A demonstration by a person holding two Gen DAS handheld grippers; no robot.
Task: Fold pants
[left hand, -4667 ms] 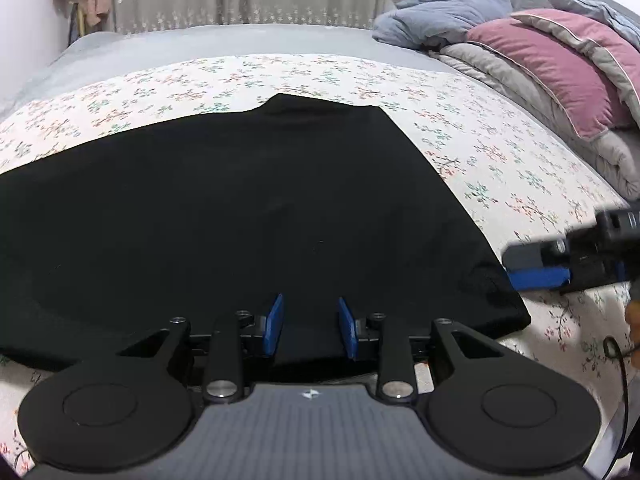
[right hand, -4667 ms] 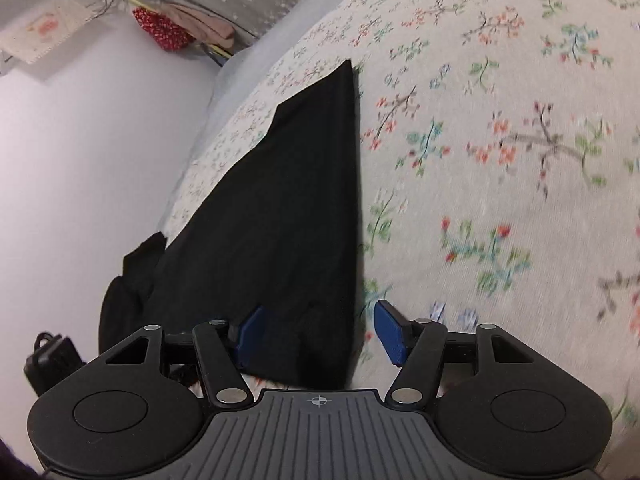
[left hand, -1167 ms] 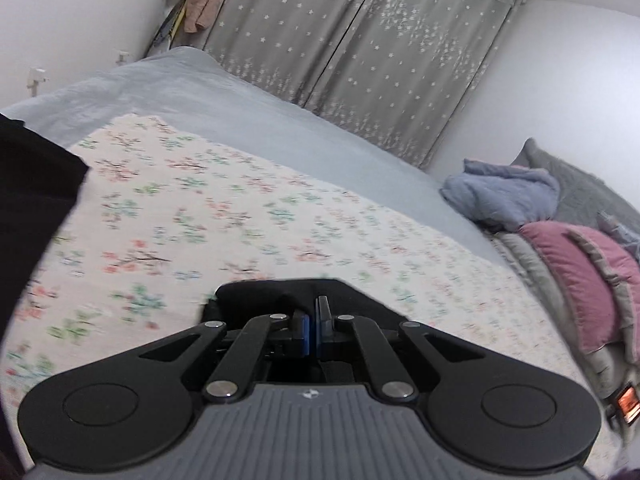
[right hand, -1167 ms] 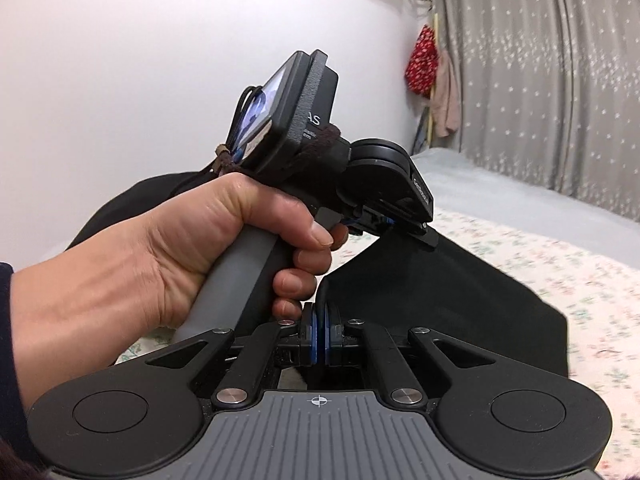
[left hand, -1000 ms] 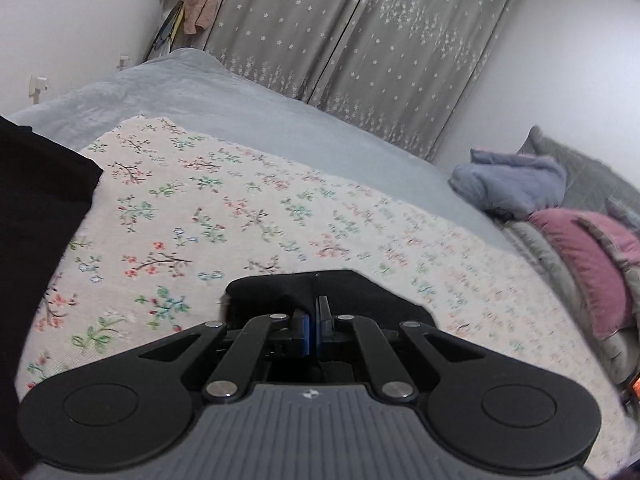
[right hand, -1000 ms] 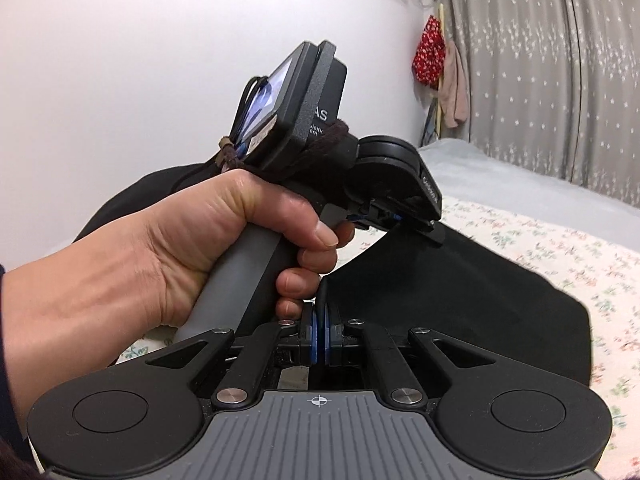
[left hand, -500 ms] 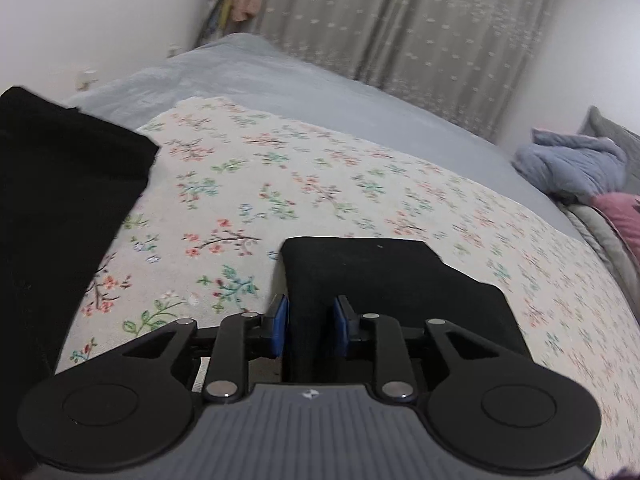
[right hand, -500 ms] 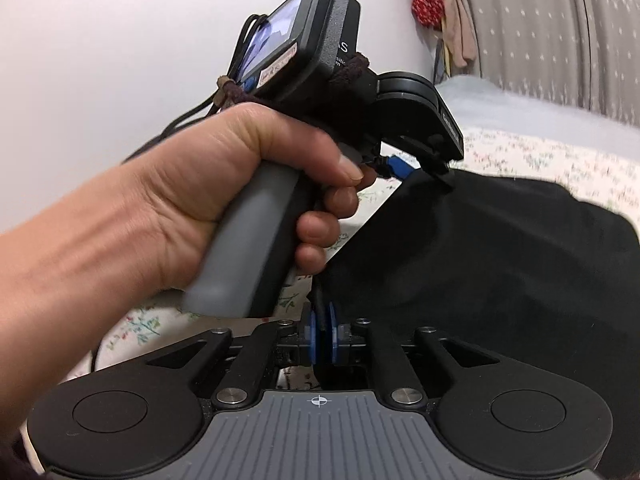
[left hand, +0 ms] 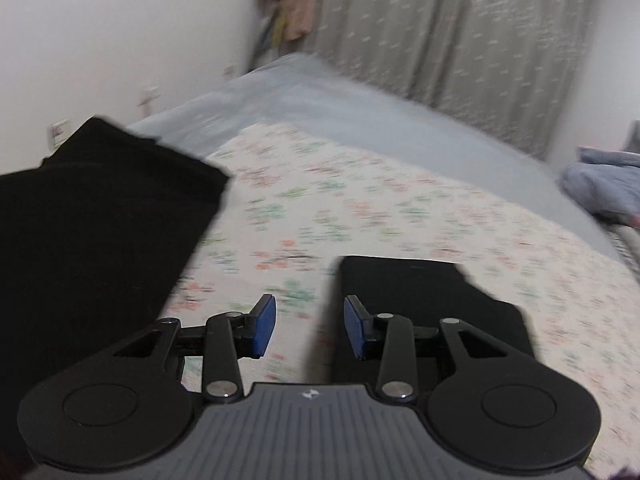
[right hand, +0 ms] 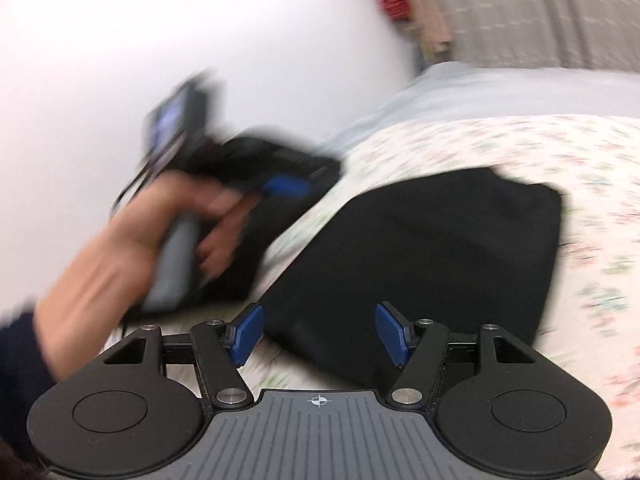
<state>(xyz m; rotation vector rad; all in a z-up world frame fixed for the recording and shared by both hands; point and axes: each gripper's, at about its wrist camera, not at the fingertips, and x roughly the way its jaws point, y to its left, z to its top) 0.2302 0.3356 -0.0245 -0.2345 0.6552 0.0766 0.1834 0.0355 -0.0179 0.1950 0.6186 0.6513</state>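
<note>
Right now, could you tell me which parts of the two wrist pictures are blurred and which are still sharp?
Left wrist view: the floral bedspread and grey curtain are smeared by motion; the left gripper, jaws opening, stays sharp. Right wrist view: the person's hand is heavily streaked, the folded black pants have soft edges, and the right gripper, jaws opening, is crisp.

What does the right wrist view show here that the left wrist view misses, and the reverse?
Only the right wrist view: the person's left hand gripping the left gripper's handle, blurred, and the right gripper, jaws opening, pads clear of the cloth. Only the left wrist view: a second black garment at left and bluish bedding at far right. Both: the folded pants on the floral sheet, the left gripper, jaws opening with only sheet between, and the grey curtain.
</note>
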